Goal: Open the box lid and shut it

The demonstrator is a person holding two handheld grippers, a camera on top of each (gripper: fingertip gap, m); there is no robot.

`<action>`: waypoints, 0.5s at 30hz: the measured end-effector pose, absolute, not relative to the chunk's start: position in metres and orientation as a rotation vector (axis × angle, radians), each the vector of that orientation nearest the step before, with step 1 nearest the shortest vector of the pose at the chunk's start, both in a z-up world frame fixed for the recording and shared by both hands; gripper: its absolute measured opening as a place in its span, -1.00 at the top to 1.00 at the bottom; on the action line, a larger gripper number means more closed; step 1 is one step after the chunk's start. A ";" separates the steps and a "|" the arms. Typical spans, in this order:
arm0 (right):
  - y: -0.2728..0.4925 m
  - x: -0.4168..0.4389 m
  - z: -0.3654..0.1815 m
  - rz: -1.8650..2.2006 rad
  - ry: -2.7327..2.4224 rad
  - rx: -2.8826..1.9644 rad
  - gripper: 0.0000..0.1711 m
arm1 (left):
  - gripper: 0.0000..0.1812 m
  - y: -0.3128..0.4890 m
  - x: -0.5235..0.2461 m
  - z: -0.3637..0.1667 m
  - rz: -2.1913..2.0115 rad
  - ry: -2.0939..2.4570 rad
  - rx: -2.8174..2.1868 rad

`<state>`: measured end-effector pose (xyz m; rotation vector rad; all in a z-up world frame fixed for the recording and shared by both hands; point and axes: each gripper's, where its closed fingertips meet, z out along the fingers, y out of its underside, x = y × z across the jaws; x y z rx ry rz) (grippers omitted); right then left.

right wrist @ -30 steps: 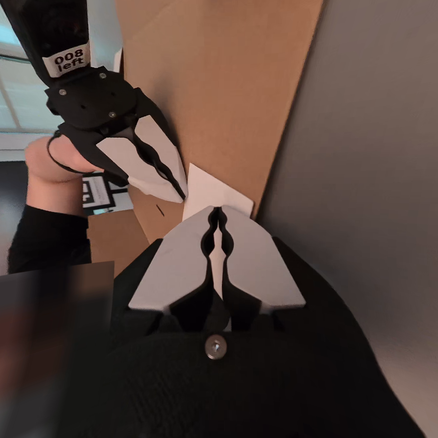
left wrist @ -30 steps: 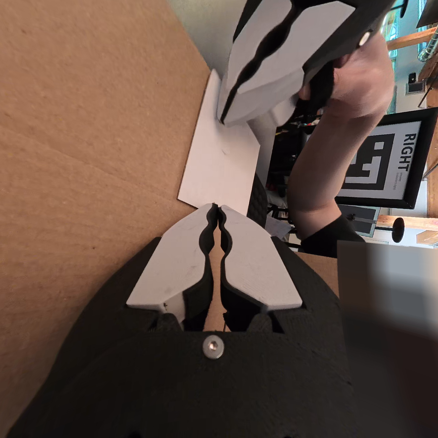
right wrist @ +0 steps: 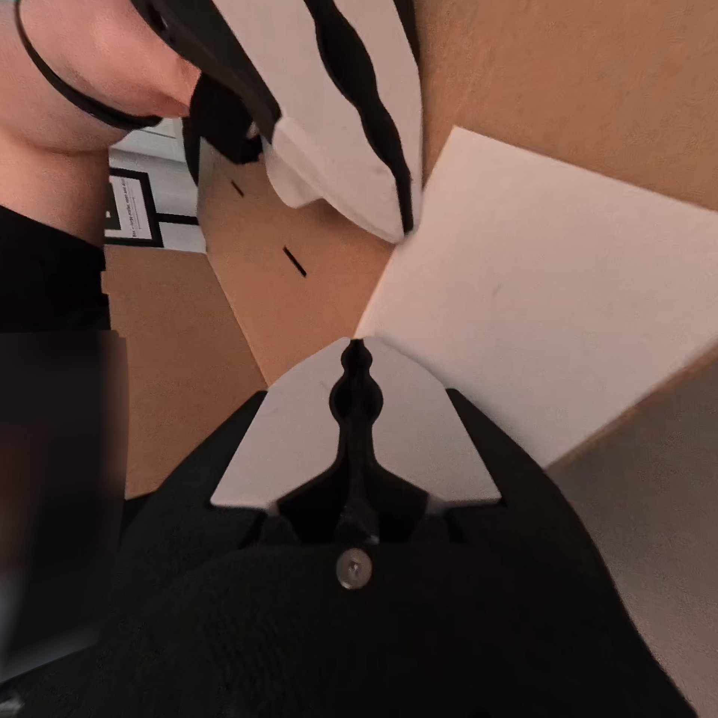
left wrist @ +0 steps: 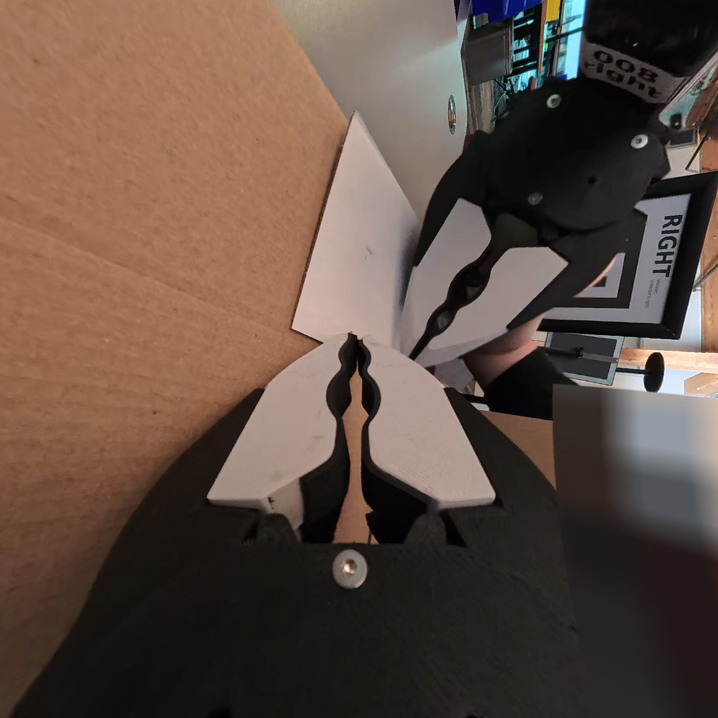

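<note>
Grey bench (right wrist: 641,524) under a brown cardboard box (left wrist: 136,233), framed sign (left wrist: 637,264) in the background.
Both grippers pinch the white tab (left wrist: 349,252) on the box lid: left gripper (left wrist: 355,344) jaws clenched on its corner, right gripper (right wrist: 355,342) jaws clamped on another. Box contents not visible.

a brown cardboard box lid (left wrist: 163,217) fills the left wrist view, with a white rectangular tab (left wrist: 349,252) standing out from its edge, plain and unfolded.
</note>
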<state>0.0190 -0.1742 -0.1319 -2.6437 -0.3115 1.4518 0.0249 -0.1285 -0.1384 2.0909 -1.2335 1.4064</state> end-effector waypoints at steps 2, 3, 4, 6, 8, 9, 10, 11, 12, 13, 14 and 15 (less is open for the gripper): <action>-0.178 0.034 -0.131 1.507 -0.212 -2.604 1.00 | 1.00 -0.129 0.025 -0.138 1.410 -1.230 2.087; -0.180 0.044 -0.129 1.520 -0.169 -2.574 1.00 | 1.00 -0.129 0.025 -0.138 1.408 -1.228 2.084; -0.179 0.054 -0.127 1.485 -0.164 -2.539 1.00 | 1.00 -0.129 0.025 -0.138 1.407 -1.228 2.080; -0.174 0.074 -0.122 1.433 -0.130 -2.444 1.00 | 1.00 -0.129 0.025 -0.138 1.409 -1.230 2.078; -0.174 0.093 -0.131 1.421 -0.001 -2.465 0.99 | 1.00 -0.129 0.025 -0.138 1.409 -1.229 2.077; -0.174 0.094 -0.127 1.452 0.008 -2.437 0.99 | 1.00 -0.129 0.025 -0.138 1.405 -1.230 2.079; -0.174 0.096 -0.126 1.404 -0.025 -2.438 1.00 | 1.00 -0.129 0.025 -0.138 1.401 -1.237 2.082; -0.170 0.096 -0.120 1.378 -0.057 -2.391 1.00 | 1.00 -0.129 0.025 -0.138 1.400 -1.240 2.085; -0.164 0.093 -0.114 1.381 -0.066 -2.334 1.00 | 1.00 -0.129 0.026 -0.138 1.399 -1.240 2.085; -0.162 0.091 -0.119 1.359 -0.060 -2.364 1.00 | 1.00 -0.129 0.026 -0.138 1.396 -1.239 2.085; -0.165 0.091 -0.133 1.324 -0.063 -2.466 0.99 | 1.00 -0.129 0.026 -0.138 1.394 -1.236 2.082; -0.164 0.087 -0.131 1.367 -0.054 -2.456 0.99 | 1.00 -0.129 0.026 -0.138 1.392 -1.236 2.081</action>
